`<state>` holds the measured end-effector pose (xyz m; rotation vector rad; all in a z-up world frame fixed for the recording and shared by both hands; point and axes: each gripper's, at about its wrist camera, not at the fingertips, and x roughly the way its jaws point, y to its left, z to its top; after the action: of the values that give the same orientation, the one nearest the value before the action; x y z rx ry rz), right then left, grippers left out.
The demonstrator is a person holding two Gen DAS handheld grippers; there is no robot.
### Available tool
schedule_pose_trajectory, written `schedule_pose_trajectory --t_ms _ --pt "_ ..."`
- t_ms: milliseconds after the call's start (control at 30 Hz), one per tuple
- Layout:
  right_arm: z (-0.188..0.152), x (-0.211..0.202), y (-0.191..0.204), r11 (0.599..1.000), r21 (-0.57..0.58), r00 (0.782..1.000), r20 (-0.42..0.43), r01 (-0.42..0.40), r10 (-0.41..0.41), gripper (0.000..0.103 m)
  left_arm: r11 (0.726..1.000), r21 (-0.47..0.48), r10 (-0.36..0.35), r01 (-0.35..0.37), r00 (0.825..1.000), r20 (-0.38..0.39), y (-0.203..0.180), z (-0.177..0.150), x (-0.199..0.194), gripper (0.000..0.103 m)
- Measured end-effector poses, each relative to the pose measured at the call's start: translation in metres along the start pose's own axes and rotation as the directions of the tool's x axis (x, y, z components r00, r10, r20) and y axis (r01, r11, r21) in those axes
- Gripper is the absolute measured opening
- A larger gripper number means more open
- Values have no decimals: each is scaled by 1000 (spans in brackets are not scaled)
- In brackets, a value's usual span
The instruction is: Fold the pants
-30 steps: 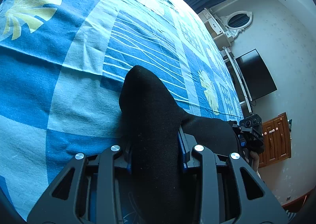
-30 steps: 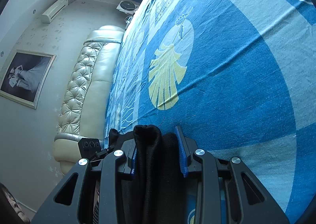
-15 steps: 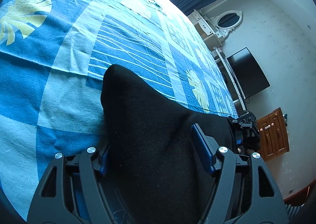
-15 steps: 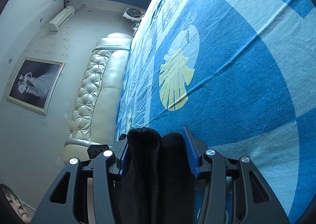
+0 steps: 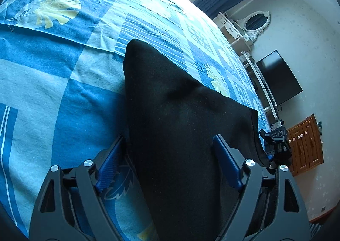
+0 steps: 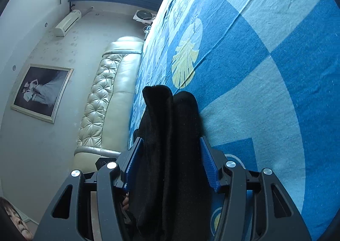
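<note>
- One pair of black knit pants [image 5: 182, 117] lies on the blue patterned bedspread [image 5: 63, 92], spanning between two grippers.
- Left gripper [image 5: 167, 156]: jaws opening, blue pads spread wide. The fabric lies between them, clear of the left pad; contact at the right pad cannot be determined.
- Right gripper [image 6: 170, 156]: jaws opening. A bunched double fold of fabric fills the gap; both pads sit against it.
- Left wrist view only: one black television [image 5: 278, 77], one oval white-framed mirror [image 5: 256, 22], one brown wooden cabinet [image 5: 306, 141].
- Right wrist view only: one cream tufted headboard [image 6: 106, 100], one framed picture [image 6: 41, 92], one wall air conditioner [image 6: 68, 22].
</note>
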<state>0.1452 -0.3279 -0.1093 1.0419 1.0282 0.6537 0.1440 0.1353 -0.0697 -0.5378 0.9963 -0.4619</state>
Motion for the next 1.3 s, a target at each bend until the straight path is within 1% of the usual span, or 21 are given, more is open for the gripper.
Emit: schedule_pose_trajectory --t_ms 133,200,300,433,600,767,833,900,933,967,1000,1100,1300 --pt "-15 -7 0 1000 0 1000 -6 -6 6 54 1000 -19 -15 15 1000 -11 -5 -15 -6 84" --pt "-21 -10 0 1000 0 1000 -8 -14 14 56 1000 -27 -3 3 1000 -16 -8 -24 -9 85" --pt "-28 -14 -1 1000 2 1000 -14 -19 19 57 999 -4 34 -34 999 -24 -16 -38 -12 86" --pt "-34 -15 0 1000 -2 999 -25 -22 22 59 998 24 53 -52 998 -47 -25 -53 -15 90" --pt "-45 -14 5 1000 -29 999 -51 2 -4 59 998 9 59 -59 997 -45 -26 -64 -20 90" --pt "-52 -11 8 998 -47 998 -59 32 -35 60 992 46 117 -115 993 -35 -35 -70 -19 88" --pt "-53 -6 12 995 -69 995 -72 70 -75 58 992 41 123 -122 992 -33 -34 -70 -19 87" --pt "-55 -2 16 989 -94 989 -82 117 -124 52 991 35 129 -128 991 -32 -32 -72 -20 78" --pt "-55 -1 16 988 -94 988 -80 124 -132 50 993 33 114 -113 993 -33 -32 -72 -21 72" --pt "-56 -2 14 990 -83 989 -78 118 -124 46 995 25 99 -99 994 -36 -31 -73 -22 64" --pt "-56 -3 11 992 -70 990 -78 108 -114 41 995 21 100 -100 994 -33 -31 -73 -22 60" --pt "-58 -5 8 993 -56 992 -70 102 -106 38 994 40 106 -105 994 -27 -34 -75 -25 55" --pt "-59 -4 10 992 -51 990 -68 117 -121 37 992 51 114 -113 993 -20 -37 -77 -27 53"
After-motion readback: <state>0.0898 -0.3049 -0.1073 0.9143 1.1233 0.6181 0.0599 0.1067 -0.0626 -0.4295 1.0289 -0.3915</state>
